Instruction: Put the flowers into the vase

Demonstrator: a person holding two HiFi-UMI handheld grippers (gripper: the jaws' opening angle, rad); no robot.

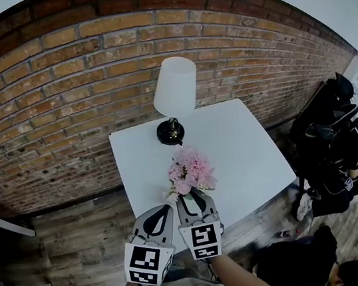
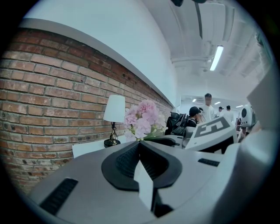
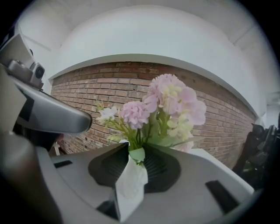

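Though no vase shows in any view, the head view has the right gripper (image 1: 191, 196) pinching a bunch of pink and cream flowers (image 1: 190, 169) above a white square table (image 1: 246, 142), near a black-footed lamp with white shade (image 1: 174, 92). Left gripper view: left gripper (image 2: 140, 143) pressed together, empty. Right gripper view alone shows green stems (image 3: 139, 135) clamped. Carrying step, likely; next calls for locating the vase.

Pink flowers (image 1: 190, 169), white table (image 1: 247, 148), red-brown brick wall (image 1: 56, 91), white lampshade (image 1: 175, 85)

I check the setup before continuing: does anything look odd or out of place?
No vase is in view: the white table holds only a lamp, while the right gripper grips the pink flowers.
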